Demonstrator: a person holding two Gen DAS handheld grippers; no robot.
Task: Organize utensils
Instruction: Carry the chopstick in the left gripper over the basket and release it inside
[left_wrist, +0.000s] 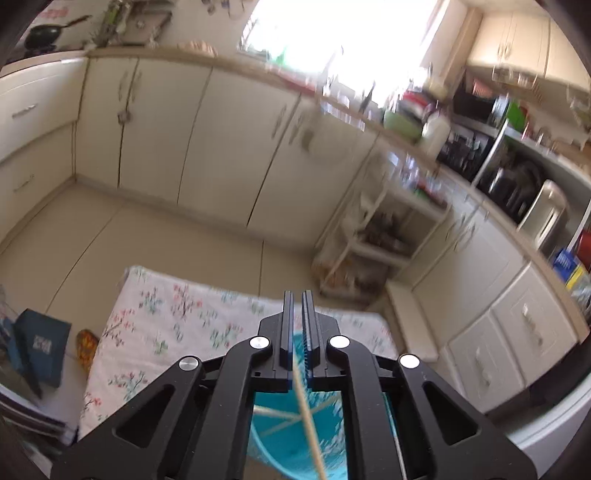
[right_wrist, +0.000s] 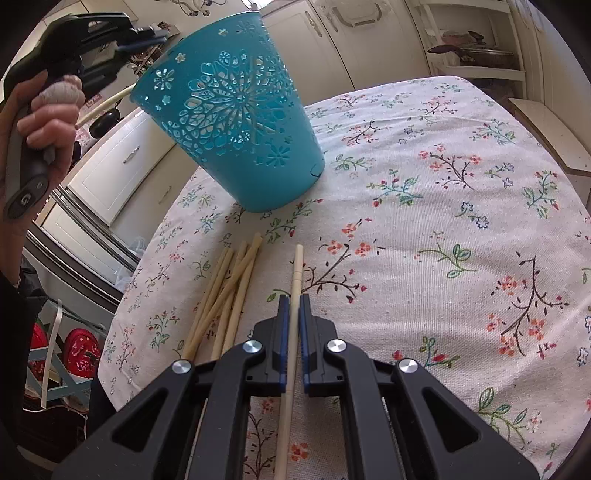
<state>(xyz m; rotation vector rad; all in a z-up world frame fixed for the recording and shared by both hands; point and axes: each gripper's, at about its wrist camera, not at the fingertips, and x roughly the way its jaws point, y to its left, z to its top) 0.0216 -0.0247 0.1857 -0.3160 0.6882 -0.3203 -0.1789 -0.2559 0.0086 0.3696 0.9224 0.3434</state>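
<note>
A turquoise perforated cup (right_wrist: 236, 114) stands tilted toward the left on the floral tablecloth (right_wrist: 443, 206). My left gripper (right_wrist: 159, 35) is shut on the cup's rim; in the left wrist view my left gripper (left_wrist: 297, 295) clamps the rim (left_wrist: 300, 347) and pale chopsticks (left_wrist: 310, 424) lie inside the cup. One chopstick end (right_wrist: 107, 103) sticks out of the cup mouth. My right gripper (right_wrist: 291, 299) is shut on a single pale chopstick (right_wrist: 296, 273) just above the cloth. Several more chopsticks (right_wrist: 229, 295) lie loose on the cloth to its left.
The table edge runs along the left, with a refrigerator (right_wrist: 88, 236) and a rack with red items (right_wrist: 79, 350) below it. Cream kitchen cabinets (left_wrist: 192, 140) and a white shelf unit (right_wrist: 476, 48) stand beyond the table.
</note>
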